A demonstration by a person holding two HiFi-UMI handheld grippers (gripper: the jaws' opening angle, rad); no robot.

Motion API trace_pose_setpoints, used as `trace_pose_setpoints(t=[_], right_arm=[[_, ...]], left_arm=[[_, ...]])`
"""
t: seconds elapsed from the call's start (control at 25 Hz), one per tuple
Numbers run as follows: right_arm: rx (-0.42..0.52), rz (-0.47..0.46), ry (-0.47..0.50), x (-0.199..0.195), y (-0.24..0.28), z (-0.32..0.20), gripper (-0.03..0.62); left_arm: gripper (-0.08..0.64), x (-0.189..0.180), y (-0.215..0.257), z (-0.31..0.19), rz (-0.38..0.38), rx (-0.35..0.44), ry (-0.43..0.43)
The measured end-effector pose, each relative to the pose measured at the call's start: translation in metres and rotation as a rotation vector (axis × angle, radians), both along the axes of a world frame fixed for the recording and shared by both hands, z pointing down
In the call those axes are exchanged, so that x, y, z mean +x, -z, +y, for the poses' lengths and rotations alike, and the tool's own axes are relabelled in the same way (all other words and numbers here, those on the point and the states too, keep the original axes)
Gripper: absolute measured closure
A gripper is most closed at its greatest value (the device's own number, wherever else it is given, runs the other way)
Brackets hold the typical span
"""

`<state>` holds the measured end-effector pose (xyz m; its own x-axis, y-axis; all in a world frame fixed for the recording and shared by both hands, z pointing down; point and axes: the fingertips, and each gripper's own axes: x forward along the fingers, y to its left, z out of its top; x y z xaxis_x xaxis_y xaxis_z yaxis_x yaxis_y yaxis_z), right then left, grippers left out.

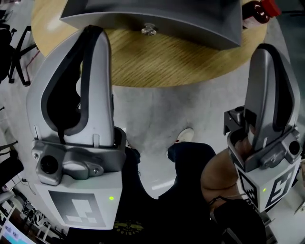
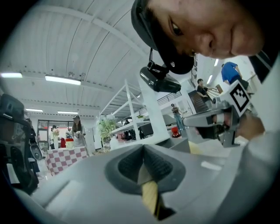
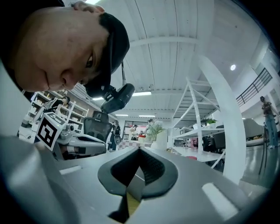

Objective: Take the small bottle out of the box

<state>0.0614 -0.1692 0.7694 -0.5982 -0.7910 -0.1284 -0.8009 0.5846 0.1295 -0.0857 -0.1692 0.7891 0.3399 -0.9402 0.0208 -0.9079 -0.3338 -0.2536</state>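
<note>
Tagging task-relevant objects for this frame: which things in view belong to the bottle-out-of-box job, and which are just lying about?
Job: grey box on the round wooden table; left gripper and right gripper, both shut, empty. No small bottle in sight.
Lying about: red-and-dark item beside the box; office chair; white shelving.

The box (image 1: 157, 21) sits on the tabletop (image 1: 157, 64). A small item (image 1: 148, 30) lies just before the box. My left hand-held gripper (image 1: 93, 33) is before the box's left end, my right hand-held gripper (image 1: 267, 50) before and right of the box.
</note>
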Motion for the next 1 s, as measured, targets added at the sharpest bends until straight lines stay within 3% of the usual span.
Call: trace_pose_setpoints(t=[0.44,0.72,1.0], right_arm=[[0.084,-0.031,-0.003,0.023,0.015,-0.004,0.584],[0.108,0.004,-0.037,0.02,0.028,0.001,0.584],[-0.013,-0.077,-0.034,0.029,-0.001,0.004,0.584]], left_arm=[[0.56,-0.002,0.006,-0.003,0.018,0.02,0.02],[0.56,-0.003,0.006,-0.001,0.037,0.05,0.029],[0.56,-0.003,0.004,0.001,0.056,0.072,0.042]])
